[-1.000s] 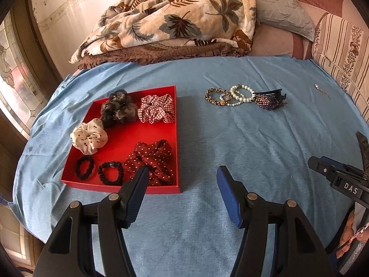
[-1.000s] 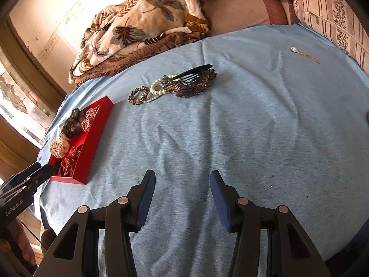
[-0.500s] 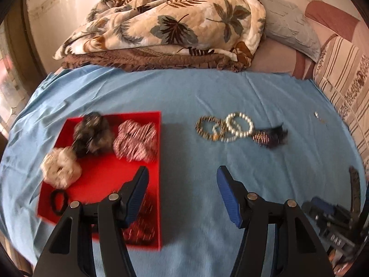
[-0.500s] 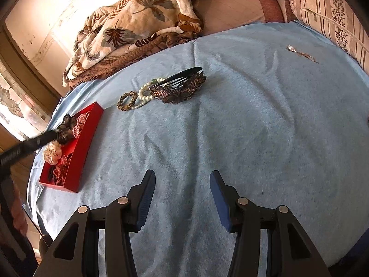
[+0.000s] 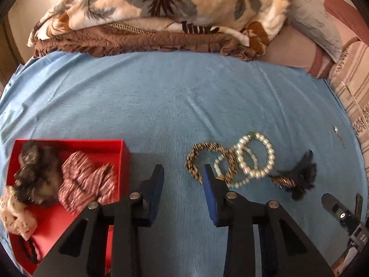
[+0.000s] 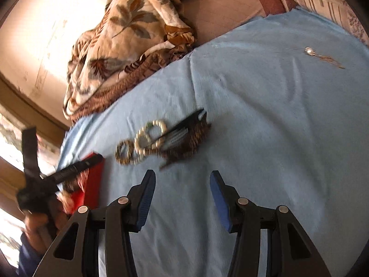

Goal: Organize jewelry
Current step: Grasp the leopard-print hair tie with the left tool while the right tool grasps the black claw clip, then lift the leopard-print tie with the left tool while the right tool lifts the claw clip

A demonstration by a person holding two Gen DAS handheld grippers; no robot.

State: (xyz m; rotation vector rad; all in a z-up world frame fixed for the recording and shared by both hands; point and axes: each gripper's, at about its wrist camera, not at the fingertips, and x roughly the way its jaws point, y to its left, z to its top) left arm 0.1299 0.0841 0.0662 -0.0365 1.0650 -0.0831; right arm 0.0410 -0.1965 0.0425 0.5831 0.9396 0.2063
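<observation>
Bearing partial "DA" lettering (image 5: 363,237): right tongs (image 5: 342,199)

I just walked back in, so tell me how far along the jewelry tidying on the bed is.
Partly done. The scrunchies already sit in the red box. Nothing is held: the left gripper is beside the bracelets, its jaws closing with only sheet between them, and the right gripper is open and empty. The bracelets, the dark hair clip and a small silver piece are left on the blue sheet.
</observation>
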